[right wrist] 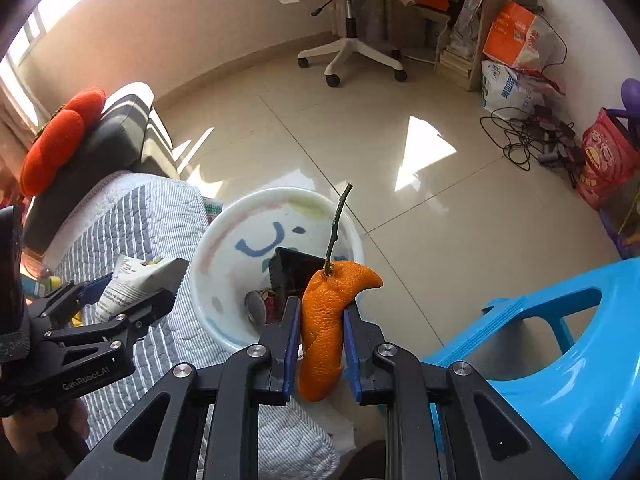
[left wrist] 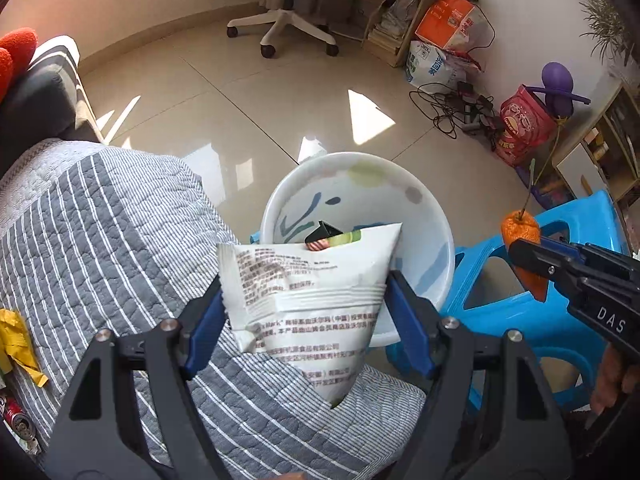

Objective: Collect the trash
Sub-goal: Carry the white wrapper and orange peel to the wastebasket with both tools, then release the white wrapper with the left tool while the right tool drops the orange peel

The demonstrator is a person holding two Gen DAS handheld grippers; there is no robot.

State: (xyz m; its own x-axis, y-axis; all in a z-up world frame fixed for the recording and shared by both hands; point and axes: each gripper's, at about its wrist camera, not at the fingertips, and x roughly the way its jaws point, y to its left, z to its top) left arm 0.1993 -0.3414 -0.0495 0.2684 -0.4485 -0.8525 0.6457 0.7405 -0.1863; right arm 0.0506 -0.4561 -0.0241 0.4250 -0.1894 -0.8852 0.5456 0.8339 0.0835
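The person is holding both tongs over the white bin [left wrist: 424, 280], which is standing on the floor between the quilt-covered sofa [left wrist: 120, 248] and a blue plastic stool [right wrist: 560, 352]. The left tongs [left wrist: 308, 332] are standing fairly wide, their blue pads pressing on the two edges of a white snack wrapper [left wrist: 308, 280], which is hanging just in front of the bin's near rim. It looks light, crinkly and limp, so an edge grip is likely to let it sag or slip; pinching across a creased fold would probably be surer. The right tongs [right wrist: 320, 340] are clamped nearly shut on a curled strip of orange peel [right wrist: 324, 332] with its stalk attached, above the near rim. The peel seems soft and leathery, light, and best held along its thick middle. A crumpled yellow wrapper [left wrist: 16, 344] and a red can [left wrist: 16, 420] are lying on the sofa.
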